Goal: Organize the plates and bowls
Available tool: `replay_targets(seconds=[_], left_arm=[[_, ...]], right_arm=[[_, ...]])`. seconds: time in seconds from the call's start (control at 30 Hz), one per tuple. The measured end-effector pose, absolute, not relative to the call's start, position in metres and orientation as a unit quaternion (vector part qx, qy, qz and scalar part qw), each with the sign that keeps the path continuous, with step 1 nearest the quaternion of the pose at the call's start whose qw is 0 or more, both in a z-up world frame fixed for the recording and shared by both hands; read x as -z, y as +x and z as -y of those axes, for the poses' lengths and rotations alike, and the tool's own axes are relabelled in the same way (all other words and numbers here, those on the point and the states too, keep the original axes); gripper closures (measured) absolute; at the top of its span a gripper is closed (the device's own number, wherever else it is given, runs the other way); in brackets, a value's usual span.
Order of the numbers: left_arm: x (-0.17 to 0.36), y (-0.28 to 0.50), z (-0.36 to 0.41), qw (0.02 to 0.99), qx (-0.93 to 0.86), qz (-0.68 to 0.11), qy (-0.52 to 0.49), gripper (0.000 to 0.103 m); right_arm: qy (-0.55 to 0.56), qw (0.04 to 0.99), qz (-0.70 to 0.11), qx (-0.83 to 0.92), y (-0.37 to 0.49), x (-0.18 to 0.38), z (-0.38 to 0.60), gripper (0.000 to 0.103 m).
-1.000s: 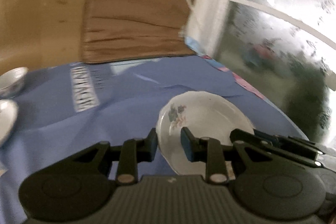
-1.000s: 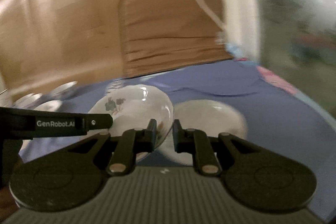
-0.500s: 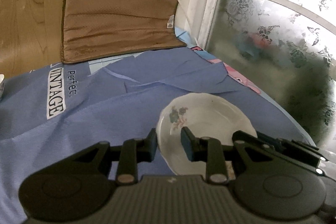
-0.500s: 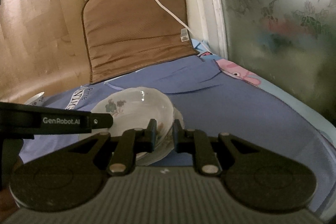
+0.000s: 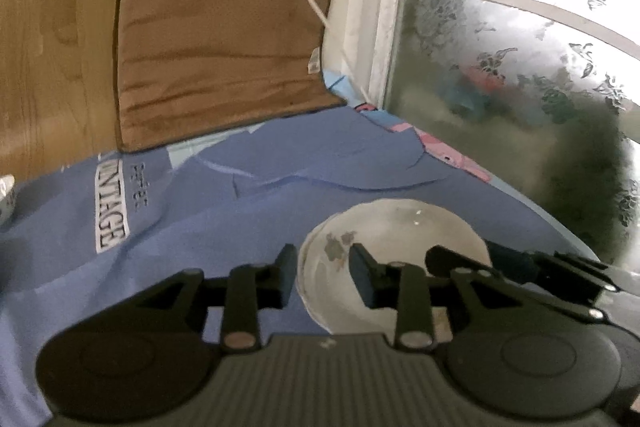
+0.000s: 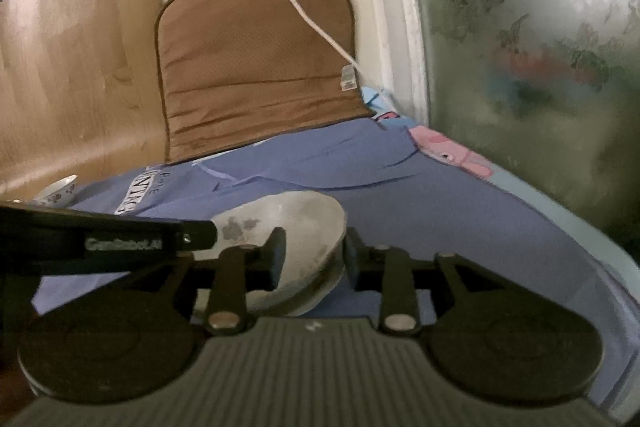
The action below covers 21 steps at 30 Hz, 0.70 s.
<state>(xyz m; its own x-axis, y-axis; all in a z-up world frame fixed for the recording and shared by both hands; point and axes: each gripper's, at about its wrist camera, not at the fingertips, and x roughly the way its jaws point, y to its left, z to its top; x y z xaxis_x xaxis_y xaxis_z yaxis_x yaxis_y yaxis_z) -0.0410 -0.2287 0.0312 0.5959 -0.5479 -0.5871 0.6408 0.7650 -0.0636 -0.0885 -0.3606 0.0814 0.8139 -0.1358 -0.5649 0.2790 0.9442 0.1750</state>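
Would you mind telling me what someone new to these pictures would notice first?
Most likely the white flowered plates, stacked on the blue cloth, with a gripper at each side. The left gripper and the right gripper each straddle the rim, and both sets of jaws have just been opening, so neither seems to press it now. Behind, a brown cushion leans on the wall beside frosted flowered glass.

We see a white plate (image 5: 400, 227) with a faded grey-blue flower sprig, lying on a blue cloth (image 5: 260, 195) with a white "VINTAGE" label; a brown mat (image 5: 216, 47) leans at its far edge.
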Motion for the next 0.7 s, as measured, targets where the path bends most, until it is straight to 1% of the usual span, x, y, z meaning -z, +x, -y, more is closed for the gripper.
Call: replay_targets(seconds=[0.2, 0.33, 0.43, 0.53, 0.7], left_arm=[[-0.034, -0.039, 0.213, 0.893, 0.327, -0.305, 0.059, 0.073], [-0.035, -0.033, 0.193, 0.898, 0.311, -0.309, 0.038, 0.070], [-0.036, -0.030, 0.179, 0.901, 0.301, -0.310, 0.025, 0.070], [-0.037, -0.028, 0.167, 0.903, 0.296, -0.310, 0.017, 0.069], [-0.036, -0.027, 0.148, 0.907, 0.287, -0.308, 0.002, 0.068]], right_arm=[[0.125, 0.943, -0.286, 0.112, -0.088, -0.084, 0.358, 0.068], [0.119, 0.943, -0.286, 0.125, -0.087, -0.087, 0.355, 0.068], [0.110, 0.942, -0.288, 0.135, -0.085, -0.087, 0.352, 0.068], [0.085, 0.942, -0.288, 0.149, -0.085, -0.087, 0.346, 0.060], [0.067, 0.946, -0.278, 0.151, -0.086, -0.096, 0.339, 0.058]])
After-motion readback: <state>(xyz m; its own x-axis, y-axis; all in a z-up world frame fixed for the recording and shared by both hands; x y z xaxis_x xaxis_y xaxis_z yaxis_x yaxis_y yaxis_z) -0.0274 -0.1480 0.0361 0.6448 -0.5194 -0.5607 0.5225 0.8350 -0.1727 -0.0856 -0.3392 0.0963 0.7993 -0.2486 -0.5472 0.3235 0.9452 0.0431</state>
